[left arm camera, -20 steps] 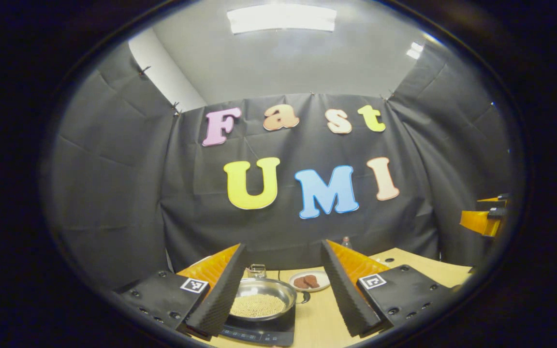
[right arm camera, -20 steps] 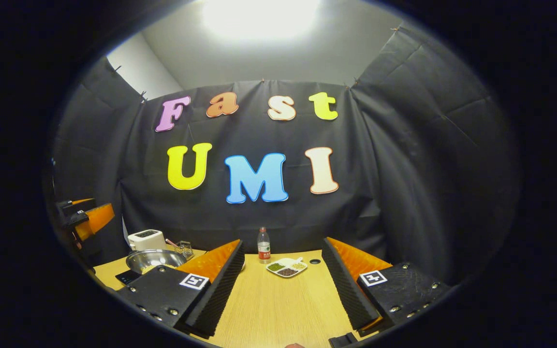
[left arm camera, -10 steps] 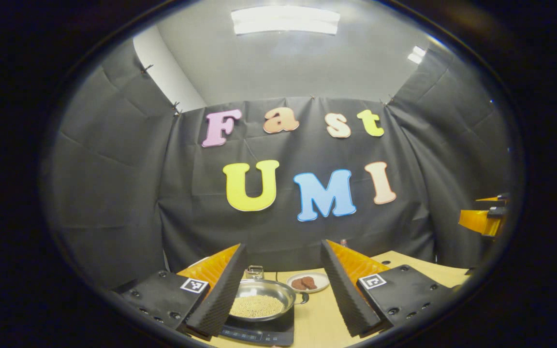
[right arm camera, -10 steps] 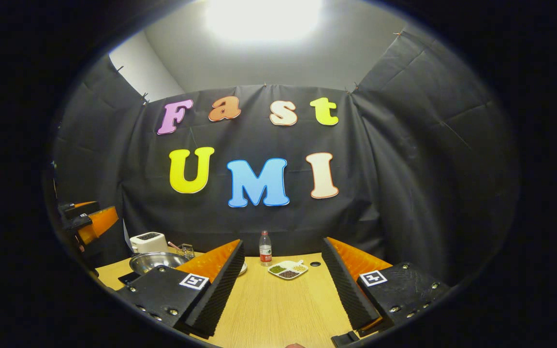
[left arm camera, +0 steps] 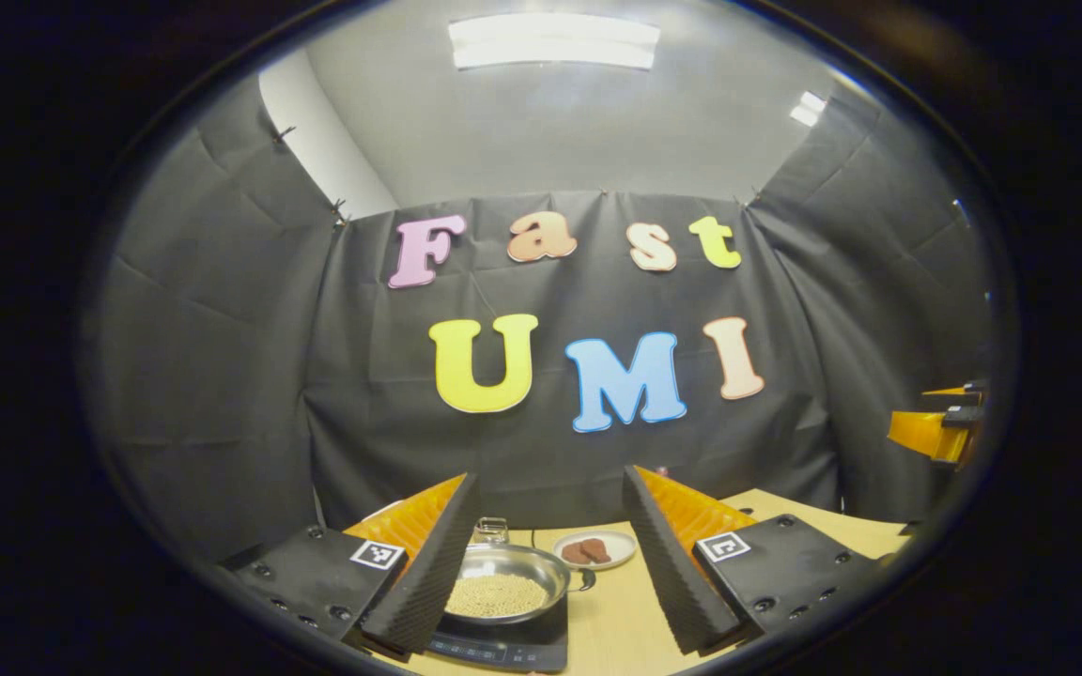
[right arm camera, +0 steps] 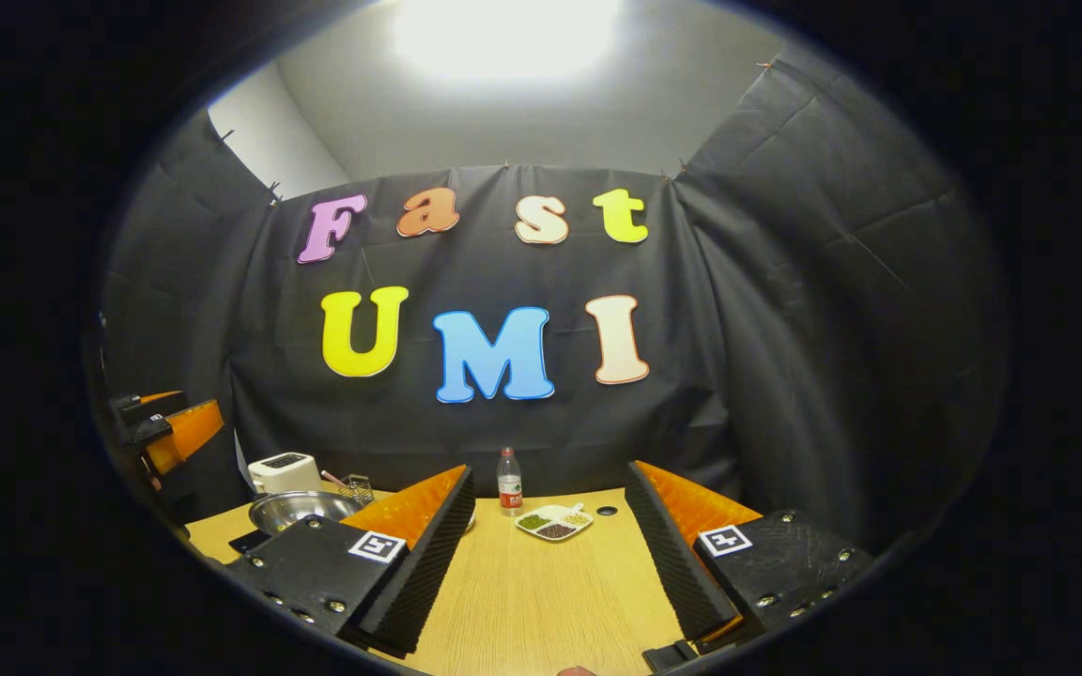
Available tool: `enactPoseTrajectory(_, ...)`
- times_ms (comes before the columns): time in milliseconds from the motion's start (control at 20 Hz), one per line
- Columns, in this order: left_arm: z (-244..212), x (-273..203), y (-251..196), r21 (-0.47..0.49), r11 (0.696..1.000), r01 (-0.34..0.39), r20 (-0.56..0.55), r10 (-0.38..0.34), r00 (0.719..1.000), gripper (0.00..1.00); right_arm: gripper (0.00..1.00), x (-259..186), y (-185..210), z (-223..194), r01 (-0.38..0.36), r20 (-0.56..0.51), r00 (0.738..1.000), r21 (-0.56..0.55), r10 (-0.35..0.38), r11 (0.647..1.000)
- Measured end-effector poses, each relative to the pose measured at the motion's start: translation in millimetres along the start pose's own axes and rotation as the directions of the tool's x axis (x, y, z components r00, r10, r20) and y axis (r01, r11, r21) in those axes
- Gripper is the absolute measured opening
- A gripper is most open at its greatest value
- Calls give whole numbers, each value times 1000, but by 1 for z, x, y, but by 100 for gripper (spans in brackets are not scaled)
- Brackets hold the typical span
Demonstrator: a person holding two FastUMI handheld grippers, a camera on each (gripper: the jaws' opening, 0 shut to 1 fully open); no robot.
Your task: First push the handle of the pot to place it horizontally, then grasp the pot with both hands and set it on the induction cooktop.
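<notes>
A steel pot (left arm camera: 503, 582) holding pale beans sits on the black induction cooktop (left arm camera: 503, 643), low in the left gripper view. Its small dark handle (left arm camera: 586, 580) sticks out to the right. My left gripper (left arm camera: 550, 554) is open, raised above and short of the pot, touching nothing. In the right gripper view the pot (right arm camera: 301, 508) lies at the far left, partly behind my left finger. My right gripper (right arm camera: 550, 554) is open over bare table, well apart from the pot. The other gripper (right arm camera: 170, 432) hangs at the left edge.
A small plate with brown pieces (left arm camera: 594, 549) lies behind the pot, with a wire basket (left arm camera: 492, 530) beside it. The wooden table (right arm camera: 541, 601) carries a white toaster (right arm camera: 284, 471), a water bottle (right arm camera: 509, 481) and a divided dish of beans (right arm camera: 554, 521).
Both views have shifted slightly; the pot and plate sit a little lower-left in the left gripper view. The pot has not moved on the cooktop, and both grippers stay open.
</notes>
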State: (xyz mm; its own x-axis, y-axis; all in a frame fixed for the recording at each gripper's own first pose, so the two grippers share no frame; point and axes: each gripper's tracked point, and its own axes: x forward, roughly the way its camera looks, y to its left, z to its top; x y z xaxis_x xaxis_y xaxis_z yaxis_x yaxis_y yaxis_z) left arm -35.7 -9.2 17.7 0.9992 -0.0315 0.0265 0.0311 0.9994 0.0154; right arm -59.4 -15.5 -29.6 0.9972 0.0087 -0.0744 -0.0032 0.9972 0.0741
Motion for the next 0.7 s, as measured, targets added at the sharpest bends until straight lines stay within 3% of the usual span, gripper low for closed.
enactPoseTrajectory(50, 0, -1, 1, -1, 1000, -2, -1, 2, 1000, 91, 98, 0, 1, -2, -2, -2, 1000, -1, 2, 1000)
enactPoseTrajectory(100, 1, -2, 1, -1, 1000, -3, -1, 3, 1000, 90, 98, 1, 3, -2, -6, -5, 1000, -1, 6, 1000)
enactPoseTrajectory(150, 0, -1, 2, -2, 1000, -4, -2, 4, 1000, 98, 98, 0, 3, -3, -7, -5, 1000, -2, 7, 1000)
enactPoseTrajectory(200, 0, -1, 3, -2, 1000, -6, -4, 6, 1000, 90, 98, 0, 2, -3, -7, -6, 1000, -3, 7, 1000)
enactPoseTrajectory(350, 1, -2, 7, -2, 1000, -14, -5, 14, 1000, 91, 98, 1, 4, -6, -9, -11, 1000, -2, 9, 1000)
enactPoseTrajectory(400, 1, -2, 6, -4, 1000, -13, -5, 13, 1000, 98, 98, 2, 4, -8, -9, -17, 1000, -2, 9, 1000)
enactPoseTrajectory(550, -2, 1, 8, -6, 1000, -17, -8, 17, 1000, 98, 98, 2, 1, -8, -2, -19, 1000, 3, 2, 1000)
enactPoseTrajectory(700, -3, 3, 6, -5, 1000, -15, -14, 15, 1000, 90, 98, 3, 1, -7, 1, -13, 1000, 3, -1, 1000)
